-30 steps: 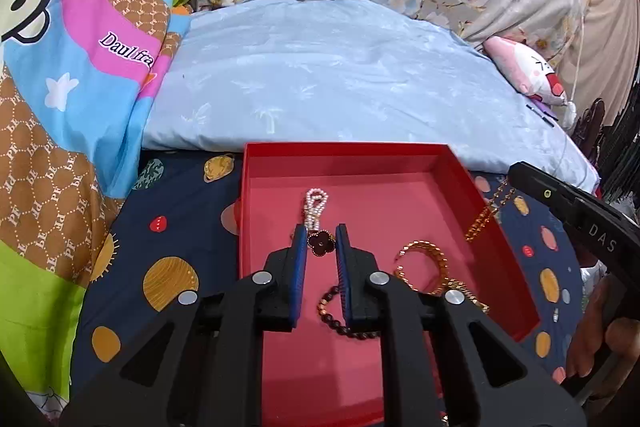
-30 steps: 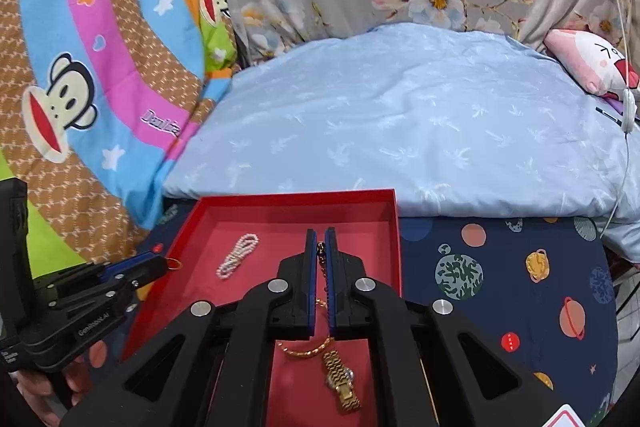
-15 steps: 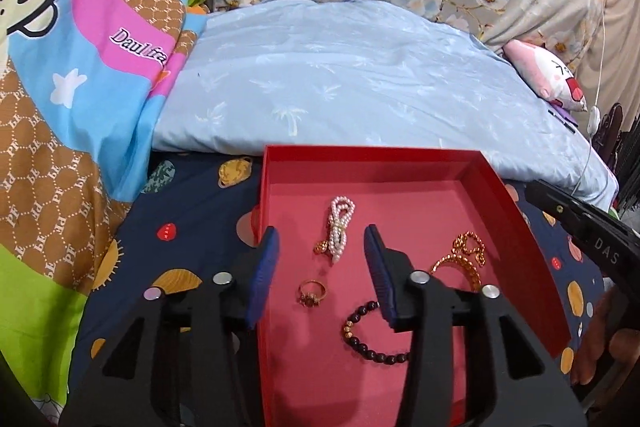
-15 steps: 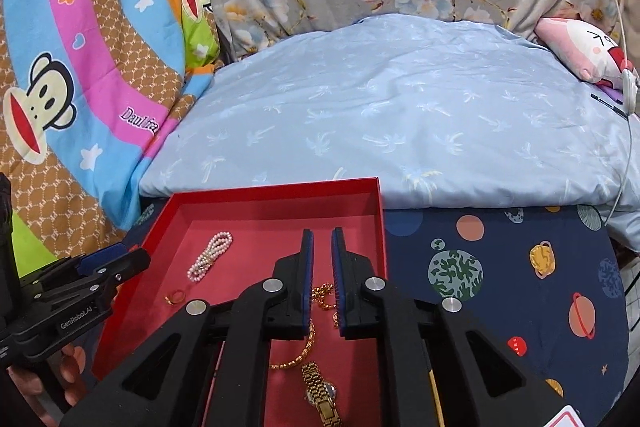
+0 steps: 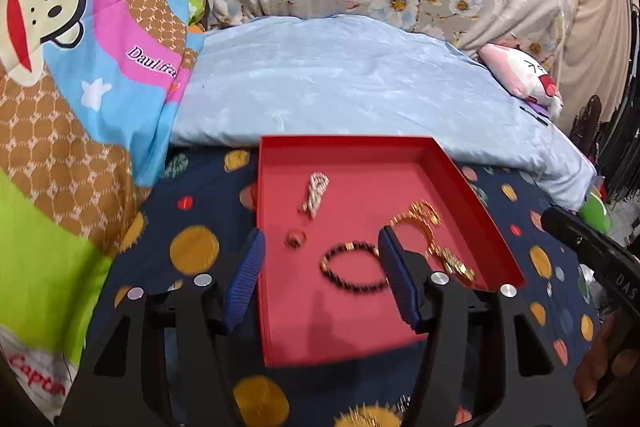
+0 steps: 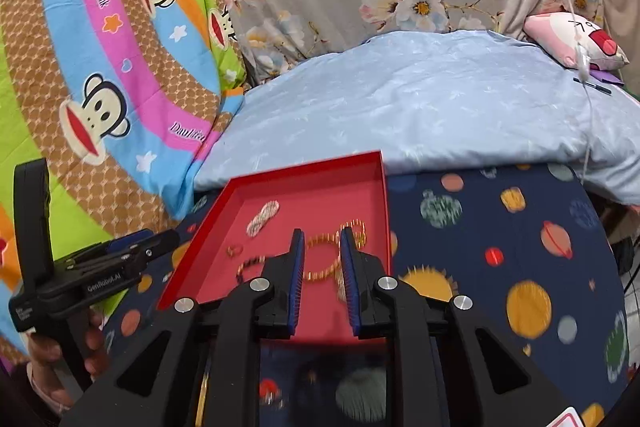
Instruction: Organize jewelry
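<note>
A shallow red tray [image 5: 472,195] sits on the dark planet-print bedsheet [image 5: 192,211], its far edge up against a pale blue quilt [image 5: 340,87], and all the jewelry I can see lies inside it.

Starting at the tray's left edge, the left gripper [image 5: 320,251] hovers over the near-left part with its blue-padded jaws spread wide and nothing between them. The left finger hangs just outside the tray's left wall, the right one over the tray floor. A small gold ring [image 5: 295,239] lies near the left edge. Beyond it, toward the far-left corner, rests a doubled pearl bracelet [image 5: 316,195]. A dark beaded bracelet [image 5: 354,267] lies around the middle of the floor, running right up to the left gripper's right finger.

Further right, a gold chain [image 5: 420,215] is heaped near the right edge, and just nearer from it lies a gold watch [image 5: 454,263], toward the near-right corner; both are blurred.

The right gripper [image 6: 322,247] hangs over the tray's near-right part, jaws parted and empty, with a loop of the gold chain showing in the gap between them. To the right of the tray the planet sheet carries on, and a pink plush toy [image 6: 576,39] lies on the quilt at the far right.
</note>
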### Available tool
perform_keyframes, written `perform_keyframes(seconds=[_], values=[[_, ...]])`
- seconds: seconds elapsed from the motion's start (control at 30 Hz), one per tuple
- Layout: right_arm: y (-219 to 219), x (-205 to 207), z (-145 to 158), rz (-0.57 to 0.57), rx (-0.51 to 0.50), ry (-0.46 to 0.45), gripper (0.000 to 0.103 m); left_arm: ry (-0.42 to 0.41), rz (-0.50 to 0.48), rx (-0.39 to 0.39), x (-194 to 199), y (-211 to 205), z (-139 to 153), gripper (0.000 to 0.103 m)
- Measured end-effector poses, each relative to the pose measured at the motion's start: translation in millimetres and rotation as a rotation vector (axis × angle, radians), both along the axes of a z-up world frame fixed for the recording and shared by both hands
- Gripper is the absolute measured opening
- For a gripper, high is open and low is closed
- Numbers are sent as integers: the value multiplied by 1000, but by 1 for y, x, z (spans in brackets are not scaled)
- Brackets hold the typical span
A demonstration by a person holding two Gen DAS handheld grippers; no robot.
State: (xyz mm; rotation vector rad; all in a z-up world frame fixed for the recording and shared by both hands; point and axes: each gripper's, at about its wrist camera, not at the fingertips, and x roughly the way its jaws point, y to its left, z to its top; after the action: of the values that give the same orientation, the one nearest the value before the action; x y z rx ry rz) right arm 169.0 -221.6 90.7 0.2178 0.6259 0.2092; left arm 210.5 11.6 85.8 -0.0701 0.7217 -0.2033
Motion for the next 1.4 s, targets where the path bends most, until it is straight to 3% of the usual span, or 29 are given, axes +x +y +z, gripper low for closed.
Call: perform_keyframes(seconds=[0.2,0.43,0.63,0.87,1.1,1.23,1.4], values=[[4,-61,-20,11,-13,41,22,70,-9,4,-51,-1,-27,57],[8,-111,-53,16,0,120,23,162,14,17,-82,-7,-71,57],[7,-122,-73,6,13,159,23,176,-10,0,-91,-19,-79,57],[5,-122,-82,-6,13,171,23,175,-98,61,-89,-54,-86,56],[2,-119,-88,-14,17,186,23,153,-95,120,-86,-63,-91,38],[5,-118,-88,-7,7,186,23,143,-96,143,-86,-65,-91,16],[9,-117,-87,8,11,190,23,133,-101,145,-89,-63,-89,11]])
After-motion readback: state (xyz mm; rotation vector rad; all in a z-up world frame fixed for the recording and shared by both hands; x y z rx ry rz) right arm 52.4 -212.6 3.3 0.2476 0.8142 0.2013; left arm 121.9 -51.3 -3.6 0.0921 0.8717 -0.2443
